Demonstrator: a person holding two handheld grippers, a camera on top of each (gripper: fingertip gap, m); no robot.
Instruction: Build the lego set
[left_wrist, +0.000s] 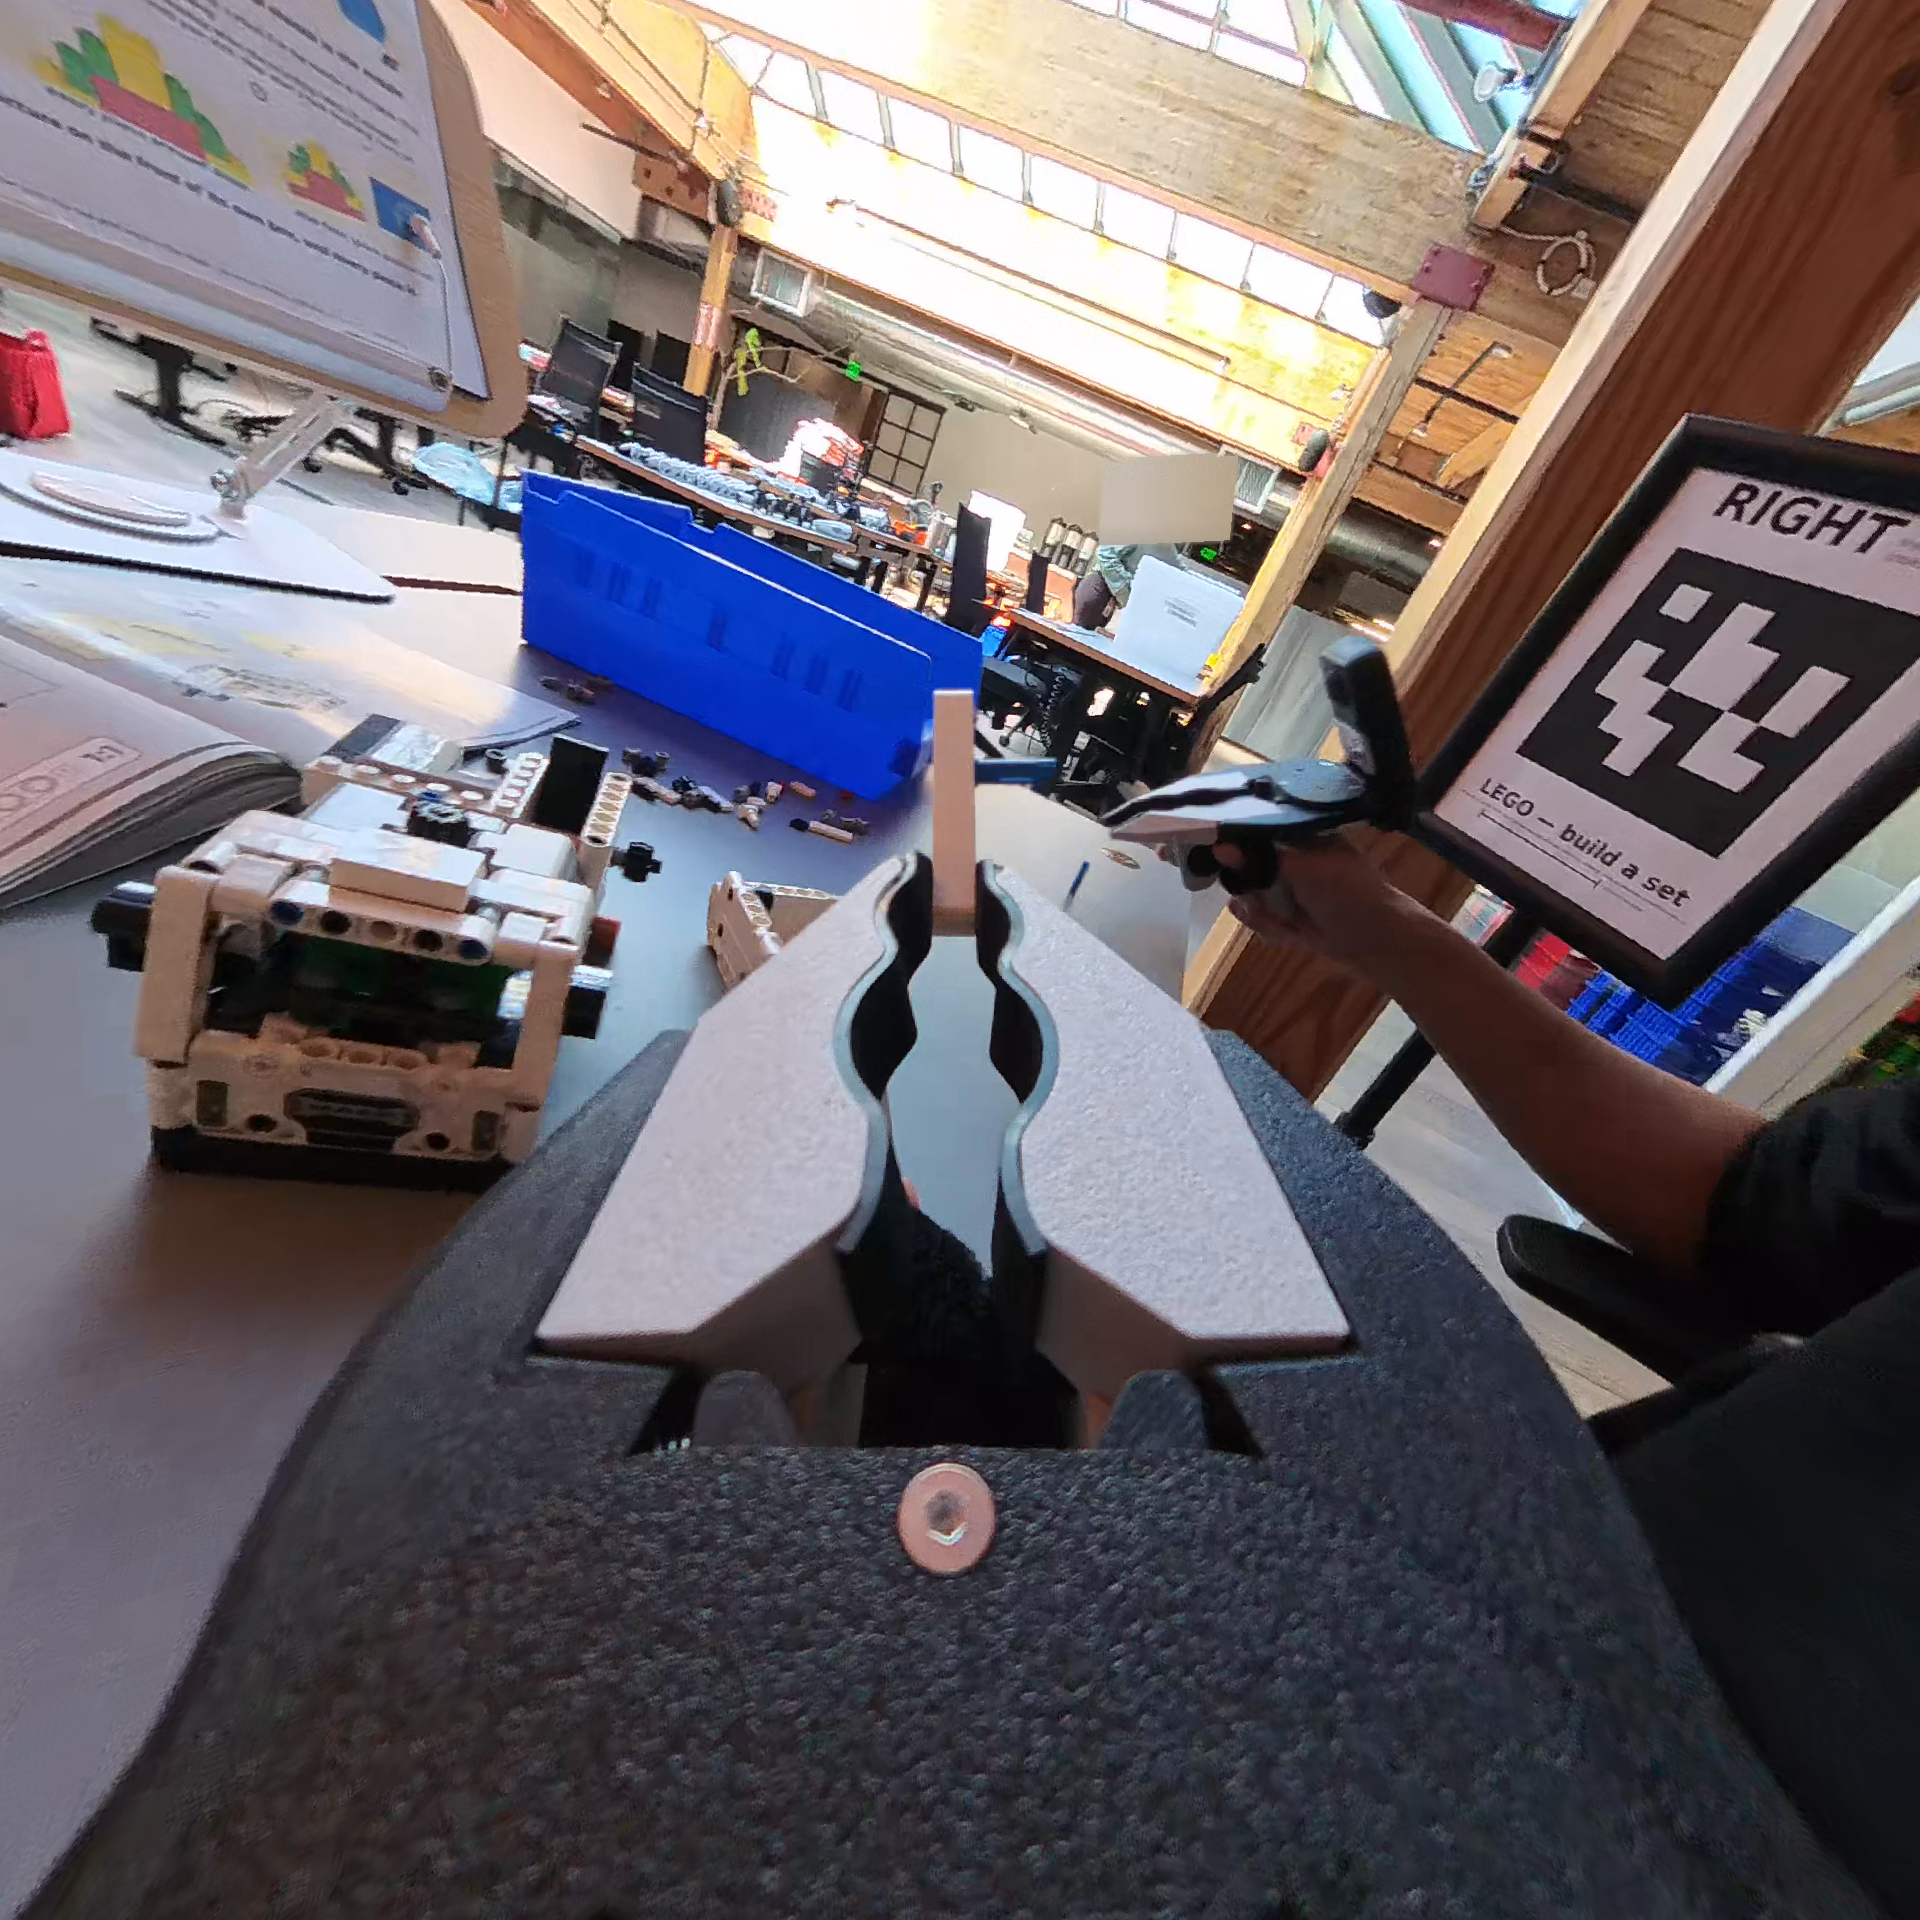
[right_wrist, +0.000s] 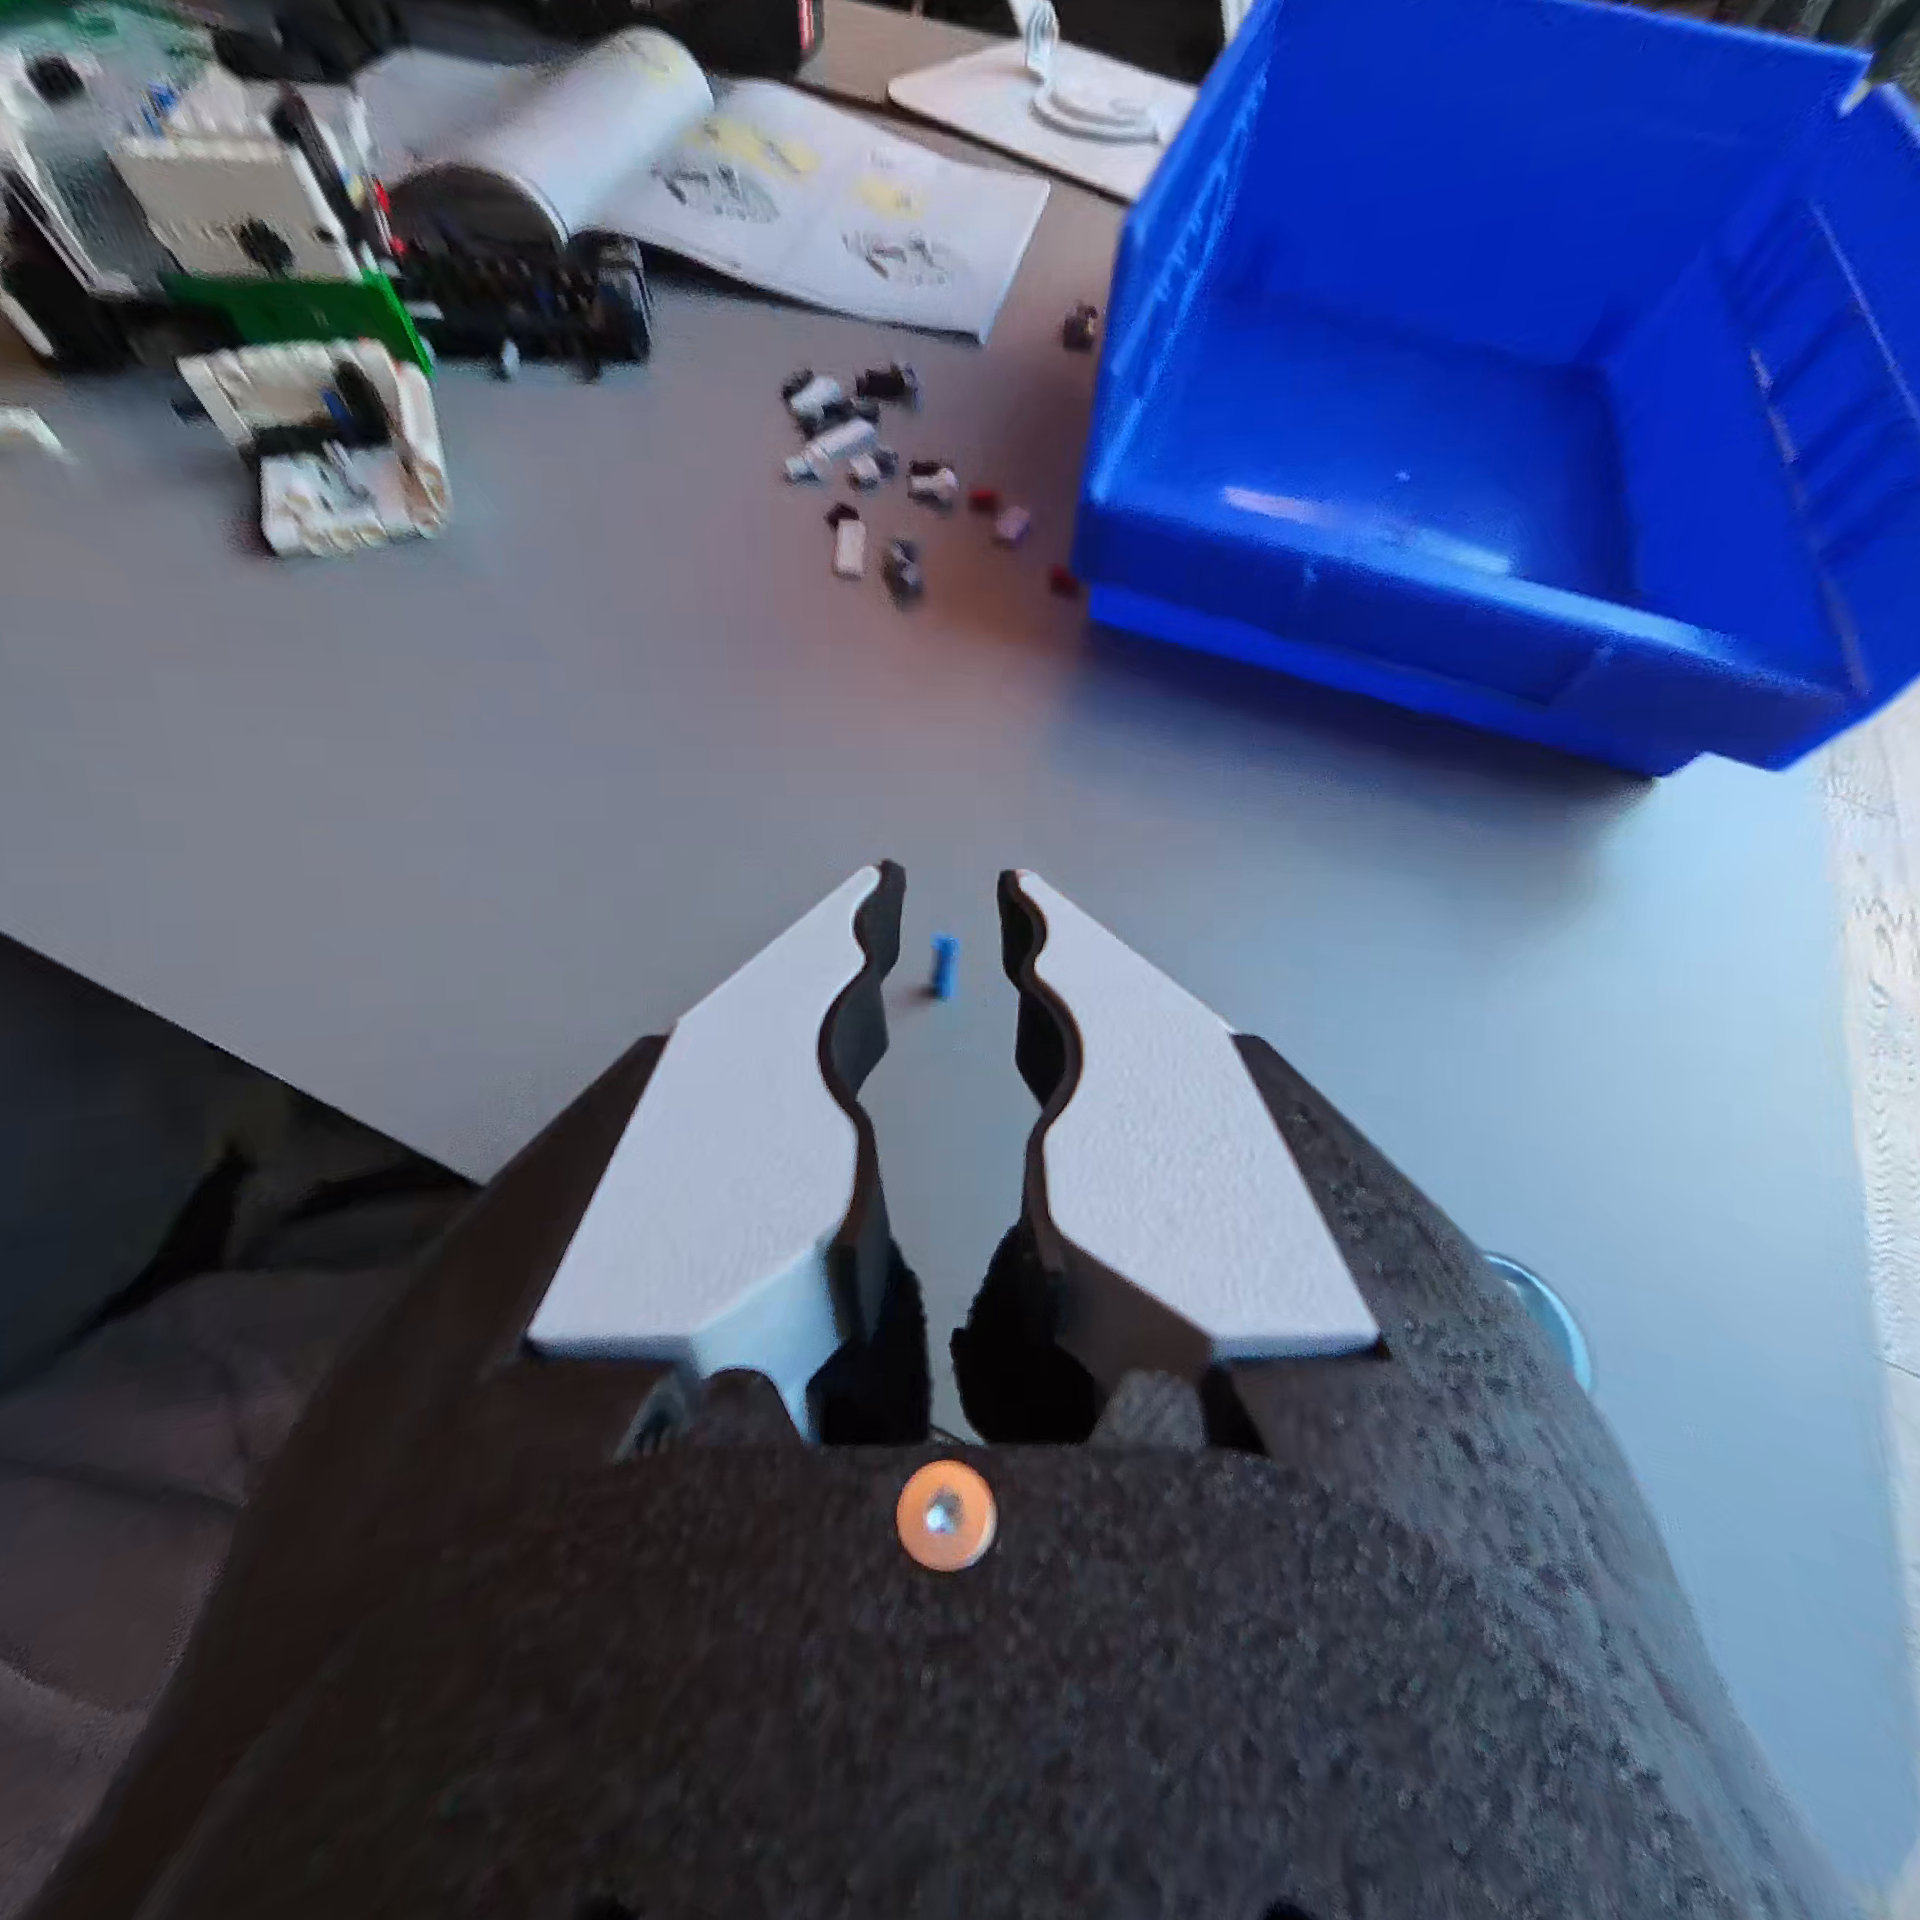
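The left gripper (left_wrist: 951, 883) is pinched shut on a thin white piece (left_wrist: 953, 790) that sticks straight up from its tips. The right gripper (right_wrist: 948, 883) has its tips a little apart with nothing in them, and a tiny blue peg (right_wrist: 942, 966) lies on the grey table (right_wrist: 520, 727) right in the gap below. The step in hand looks like picking up that peg. To do it well, I think the right gripper should come straight down so one tip lands on each side of the peg, then close slowly — the peg is small and round and could roll or pop away if it is bumped first. The half-built white truck (left_wrist: 353, 987) sits on the table to the left of the left gripper, with a loose white part (right_wrist: 343, 457) near it and a little heap of small pieces (right_wrist: 883, 468) beside the blue bin (right_wrist: 1455, 416). An open instruction book (right_wrist: 831, 208) lies behind them. There is lots of bare table around the peg, so the right gripper has room. But the table edge (right_wrist: 260, 1060) is close on the near side, and the peg could fall off there. The bin wall is off to the right — well apart from the peg.
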